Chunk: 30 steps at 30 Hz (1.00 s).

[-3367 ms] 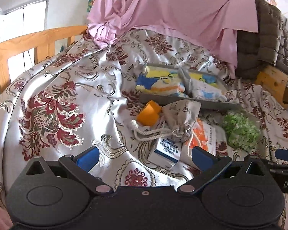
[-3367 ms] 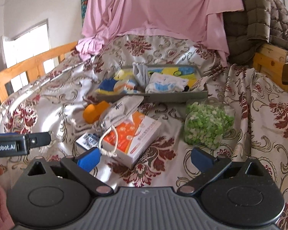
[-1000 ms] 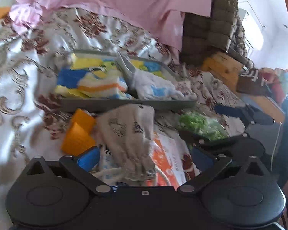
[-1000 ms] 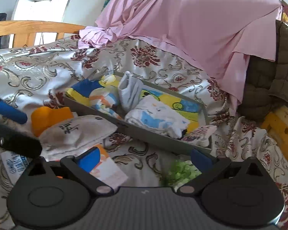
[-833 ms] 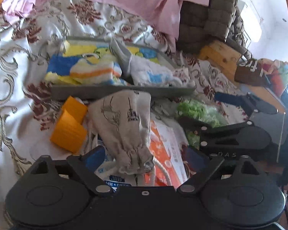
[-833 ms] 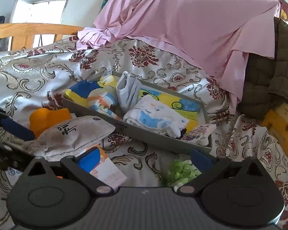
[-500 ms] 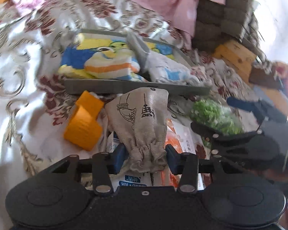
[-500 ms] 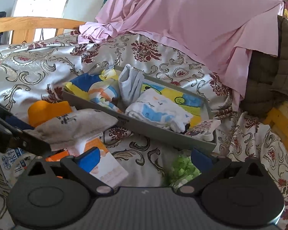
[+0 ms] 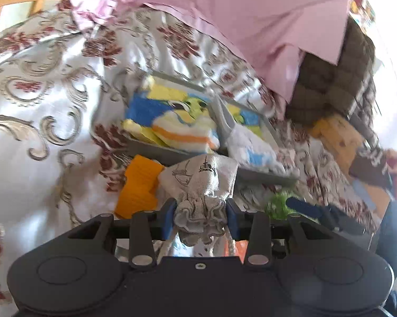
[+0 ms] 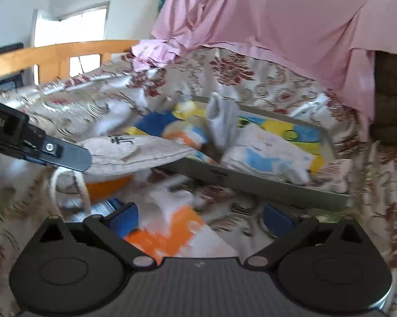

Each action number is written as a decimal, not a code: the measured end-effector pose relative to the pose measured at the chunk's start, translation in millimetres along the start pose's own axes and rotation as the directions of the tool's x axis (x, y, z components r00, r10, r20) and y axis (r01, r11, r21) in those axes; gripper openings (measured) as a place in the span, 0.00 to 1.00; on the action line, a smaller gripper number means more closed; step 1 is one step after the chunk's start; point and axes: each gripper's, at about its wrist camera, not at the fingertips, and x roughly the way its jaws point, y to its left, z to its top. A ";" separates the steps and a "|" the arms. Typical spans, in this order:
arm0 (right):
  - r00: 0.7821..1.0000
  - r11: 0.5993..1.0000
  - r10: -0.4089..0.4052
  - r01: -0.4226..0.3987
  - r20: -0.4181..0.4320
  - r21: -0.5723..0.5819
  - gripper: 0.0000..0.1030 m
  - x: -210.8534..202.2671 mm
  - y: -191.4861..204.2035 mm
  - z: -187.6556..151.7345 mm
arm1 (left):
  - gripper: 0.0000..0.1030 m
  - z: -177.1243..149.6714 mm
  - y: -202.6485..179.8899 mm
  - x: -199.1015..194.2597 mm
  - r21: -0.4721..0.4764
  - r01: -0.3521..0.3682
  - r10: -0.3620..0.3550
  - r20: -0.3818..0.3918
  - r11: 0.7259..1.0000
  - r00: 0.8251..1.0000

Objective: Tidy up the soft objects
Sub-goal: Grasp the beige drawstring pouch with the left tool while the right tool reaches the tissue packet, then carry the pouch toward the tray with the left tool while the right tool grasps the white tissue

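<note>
1. Progress looks partial: the grey tray [image 10: 264,185] on the bed already holds folded cloths, a colourful towel [image 9: 182,132] and a white-and-blue cloth [image 10: 264,158].
2. The left claw [image 9: 200,218] is closing on the gathered neck of the beige drawstring pouch [image 9: 201,182], pads pressing it from both sides; the pouch hangs clear of the bedspread, just before the tray's near wall.
3. The right claw [image 10: 199,218] is spread wide with nothing between its pads, hovering over the orange-and-white packet [image 10: 172,235].
4. Left outside the tray, by my judgement: the pouch itself, the orange block [image 9: 139,187], the packet and the green bag [image 9: 279,203].
</note>
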 end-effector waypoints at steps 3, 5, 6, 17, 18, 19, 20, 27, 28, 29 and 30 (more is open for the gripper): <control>1.000 1.000 0.021 -0.022 -0.021 -0.008 1.00 10.5 9.5 8.5 | 0.40 3.5 7.1 -2.7 -0.039 -0.008 0.009 0.022 0.999 1.000; 0.999 0.999 0.031 -0.032 -0.040 -0.021 0.99 18.0 16.1 10.8 | 0.40 5.5 11.8 -2.5 -0.056 -0.020 0.021 0.033 0.998 0.999; 0.998 0.999 0.029 -0.031 -0.053 -0.030 0.99 22.2 19.2 11.4 | 0.40 6.9 15.1 -2.3 -0.069 -0.025 0.027 0.038 0.997 0.999; 0.993 0.999 0.031 -0.035 -0.110 -0.035 0.88 54.4 24.6 9.6 | 0.40 10.8 34.5 9.6 -0.122 0.005 0.000 0.041 0.993 0.999; 0.994 0.999 0.022 -0.026 -0.111 -0.037 0.87 55.6 24.9 10.3 | 0.40 10.2 34.9 10.1 -0.122 0.007 -0.002 0.038 0.993 0.999; 0.993 0.999 0.016 -0.021 -0.115 -0.042 0.85 57.0 25.3 11.1 | 0.40 9.8 35.1 11.2 -0.121 0.009 -0.004 0.035 0.993 0.999; 0.992 0.999 0.016 -0.022 -0.123 -0.045 0.82 58.6 25.8 11.8 | 0.40 9.2 35.2 12.0 -0.119 0.009 -0.005 0.033 0.993 0.999; 0.987 0.998 0.017 -0.026 -0.161 -0.051 0.64 66.3 25.7 7.5 | 0.40 6.9 31.9 14.1 -0.089 0.007 -0.005 0.027 0.996 1.000; 0.987 0.998 0.008 -0.018 -0.159 -0.063 0.64 66.4 26.5 6.3 | 0.40 6.7 31.1 14.1 -0.082 0.006 -0.004 0.027 0.997 1.000; 0.988 0.997 0.004 -0.016 -0.156 -0.073 0.63 66.5 27.3 5.4 | 0.40 6.6 30.0 14.1 -0.074 0.006 -0.004 0.027 0.997 1.000; 0.988 0.996 -0.002 -0.011 -0.152 -0.083 0.62 66.3 28.4 4.7 | 0.40 6.2 28.5 14.0 -0.065 0.006 -0.004 0.027 0.998 1.000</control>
